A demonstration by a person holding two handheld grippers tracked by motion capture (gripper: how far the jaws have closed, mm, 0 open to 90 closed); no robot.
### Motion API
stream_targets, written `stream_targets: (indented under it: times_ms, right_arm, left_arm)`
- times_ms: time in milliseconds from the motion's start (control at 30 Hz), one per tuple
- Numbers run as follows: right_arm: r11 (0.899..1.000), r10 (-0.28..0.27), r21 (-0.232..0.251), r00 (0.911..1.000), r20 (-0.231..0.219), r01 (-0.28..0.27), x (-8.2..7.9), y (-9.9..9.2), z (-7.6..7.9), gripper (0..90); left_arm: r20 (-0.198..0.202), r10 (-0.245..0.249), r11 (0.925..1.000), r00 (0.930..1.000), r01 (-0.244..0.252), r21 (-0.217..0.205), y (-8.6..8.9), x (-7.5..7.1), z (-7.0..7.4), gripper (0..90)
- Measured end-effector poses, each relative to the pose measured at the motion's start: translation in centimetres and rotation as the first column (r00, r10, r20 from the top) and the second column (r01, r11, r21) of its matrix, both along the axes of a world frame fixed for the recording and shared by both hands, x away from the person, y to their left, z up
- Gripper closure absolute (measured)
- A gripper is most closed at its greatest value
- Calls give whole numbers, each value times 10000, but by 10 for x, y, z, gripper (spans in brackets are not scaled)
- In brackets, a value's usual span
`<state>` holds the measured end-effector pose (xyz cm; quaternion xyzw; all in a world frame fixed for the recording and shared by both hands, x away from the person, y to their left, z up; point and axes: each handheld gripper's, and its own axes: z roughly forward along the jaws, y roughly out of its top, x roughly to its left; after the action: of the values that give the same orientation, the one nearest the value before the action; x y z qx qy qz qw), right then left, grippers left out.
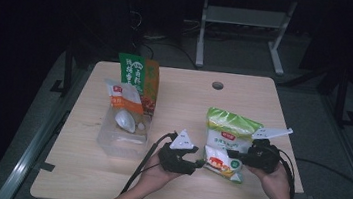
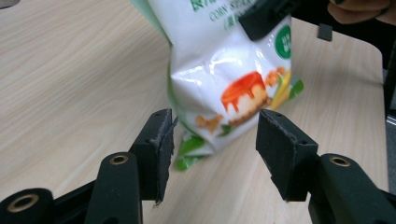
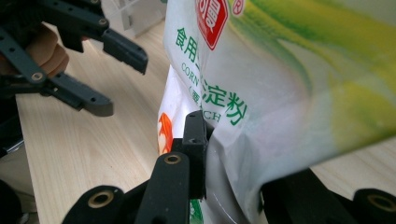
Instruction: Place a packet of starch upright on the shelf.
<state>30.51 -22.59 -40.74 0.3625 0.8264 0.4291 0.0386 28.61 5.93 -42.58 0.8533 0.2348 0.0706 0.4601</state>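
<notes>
Clamping glossy starch bag (image 3: 261, 98), right gripper (image 1: 244, 159) fingers squeeze its side, holding it near bench (image 1: 104, 182) front edge. Left gripper (image 2: 212, 149) fingers released, straddling bag's bottom corner. Risk: slick, crinkly plastic film slipping from one-sided pinch, soft pouch sagging, toppling.

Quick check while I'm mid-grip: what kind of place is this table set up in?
Probably a lab or recording workspace rather than a kitchen: a light wooden desk with a cable hole stands under a spot of light in a dark room, another metal desk frame stands behind it, and a clear plastic bin of food packets looks staged.
</notes>
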Motion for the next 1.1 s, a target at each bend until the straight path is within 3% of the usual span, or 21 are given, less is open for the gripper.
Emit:
stream_targets:
  times_ms: [667,767,1100]
  right_arm:
    - [9998,112,178,9994,341,-118,8,19,15,774]
    - [9994,294,154,9987,423,-301,9,25,20,775]
    - [9958,866,229,9943,628,-882,17,52,37,778]
  left_arm:
    - [-2,-237,9997,9997,237,-107,20,-20,-6,457]
    - [-276,-320,9993,9991,314,-216,22,-24,-7,448]
    - [-69,-531,9985,9986,531,-118,32,-39,-7,433]
